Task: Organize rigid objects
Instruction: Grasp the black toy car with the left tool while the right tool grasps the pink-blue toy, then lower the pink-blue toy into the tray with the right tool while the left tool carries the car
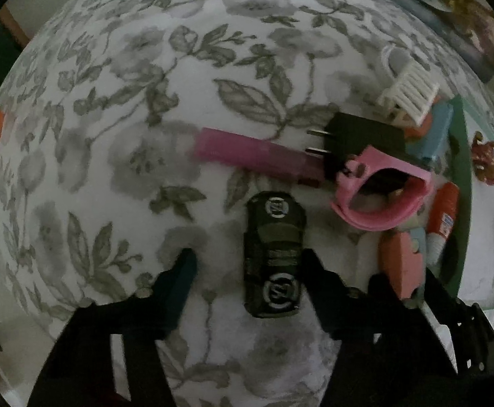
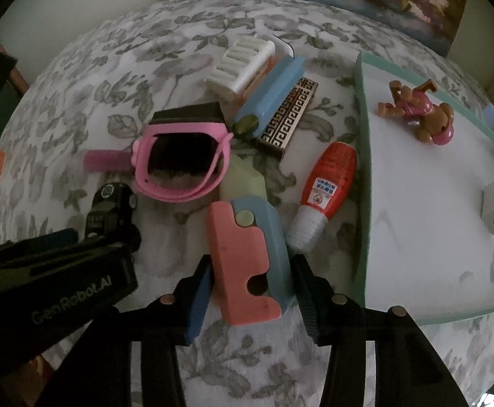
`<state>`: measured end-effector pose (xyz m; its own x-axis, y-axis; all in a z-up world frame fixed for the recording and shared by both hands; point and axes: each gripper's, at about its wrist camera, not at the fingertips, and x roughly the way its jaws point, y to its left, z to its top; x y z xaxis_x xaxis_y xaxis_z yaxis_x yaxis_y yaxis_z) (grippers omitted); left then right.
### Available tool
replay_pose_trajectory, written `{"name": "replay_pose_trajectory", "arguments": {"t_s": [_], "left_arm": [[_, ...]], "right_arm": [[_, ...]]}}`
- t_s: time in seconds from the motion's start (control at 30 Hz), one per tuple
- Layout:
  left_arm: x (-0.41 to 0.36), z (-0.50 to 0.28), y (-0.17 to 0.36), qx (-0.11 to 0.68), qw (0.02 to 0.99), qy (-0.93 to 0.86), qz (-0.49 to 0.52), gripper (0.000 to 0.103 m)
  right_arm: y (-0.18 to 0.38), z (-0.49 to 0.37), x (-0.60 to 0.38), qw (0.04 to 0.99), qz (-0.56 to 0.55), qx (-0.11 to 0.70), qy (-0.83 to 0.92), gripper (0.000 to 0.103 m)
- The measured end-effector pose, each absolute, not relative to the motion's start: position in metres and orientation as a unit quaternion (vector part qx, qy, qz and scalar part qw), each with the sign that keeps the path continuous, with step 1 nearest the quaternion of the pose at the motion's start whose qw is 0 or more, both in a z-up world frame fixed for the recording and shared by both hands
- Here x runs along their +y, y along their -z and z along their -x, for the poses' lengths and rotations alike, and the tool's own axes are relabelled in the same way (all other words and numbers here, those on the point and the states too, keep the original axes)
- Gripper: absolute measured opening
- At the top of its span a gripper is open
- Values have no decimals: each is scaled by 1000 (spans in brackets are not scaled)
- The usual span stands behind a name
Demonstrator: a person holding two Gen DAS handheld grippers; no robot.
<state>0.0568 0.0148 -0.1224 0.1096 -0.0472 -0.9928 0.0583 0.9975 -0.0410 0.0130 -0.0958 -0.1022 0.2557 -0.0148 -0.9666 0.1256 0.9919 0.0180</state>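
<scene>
A floral cloth [image 1: 138, 108] covers the worktop, and most of the clutter lies in a heap just left of a green-rimmed tray [image 2: 364, 176].

The left tool [image 1: 247, 268] points straight down over a dark toy car [image 1: 274, 254]. Its right finger touches the car's side, while the left finger stands clear with cloth showing between, so the jaws are not clamped on it. The car lies apart from the heap, on its left side.

The right tool [image 2: 252, 281] has its jaws set against both sides of a pink and blue block [image 2: 247, 257], gripping it. The block lies at the near end of the heap, beside a red bottle [image 2: 325, 190] that rests close to the tray's left rim.

Farther back in the heap lie a pink strap [image 2: 182, 166] looped over a black plug [image 1: 365, 135], a pink tube [image 1: 247, 152], a blue bar [image 2: 270, 95], a patterned box [image 2: 291, 115] and a white comb [image 2: 240, 64].

In the tray lie a brown figure [image 2: 420, 115] and a small white piece [image 2: 493, 210].
</scene>
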Motion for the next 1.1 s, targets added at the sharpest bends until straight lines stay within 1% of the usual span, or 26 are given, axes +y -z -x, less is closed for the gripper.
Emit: {"name": "replay_pose_trajectory", "arguments": {"t_s": [0.03, 0.1, 0.13, 0.4, 0.57, 0.87, 1.1], "left_arm": [[10, -54, 121, 665, 746, 41, -5, 51], [4, -49, 118, 662, 748, 48, -5, 37], [2, -47, 118, 662, 748, 49, -4, 35], [-3, -35, 117, 658, 751, 51, 23, 35], [9, -16, 105, 636, 769, 56, 36, 35], [18, -6, 67, 583, 808, 56, 61, 35], [16, -8, 37, 555, 827, 70, 66, 35]], "right_arm": [[103, -8, -93, 791, -46, 609, 44, 49], [105, -4, -92, 790, -47, 610, 43, 49], [105, -1, -92, 789, -47, 611, 43, 49], [106, 16, -92, 783, -39, 619, 35, 48], [102, 28, -101, 776, -80, 625, 21, 47], [52, 39, -130, 803, -142, 579, 8, 44], [29, 41, -157, 813, -190, 551, 16, 36]]}}
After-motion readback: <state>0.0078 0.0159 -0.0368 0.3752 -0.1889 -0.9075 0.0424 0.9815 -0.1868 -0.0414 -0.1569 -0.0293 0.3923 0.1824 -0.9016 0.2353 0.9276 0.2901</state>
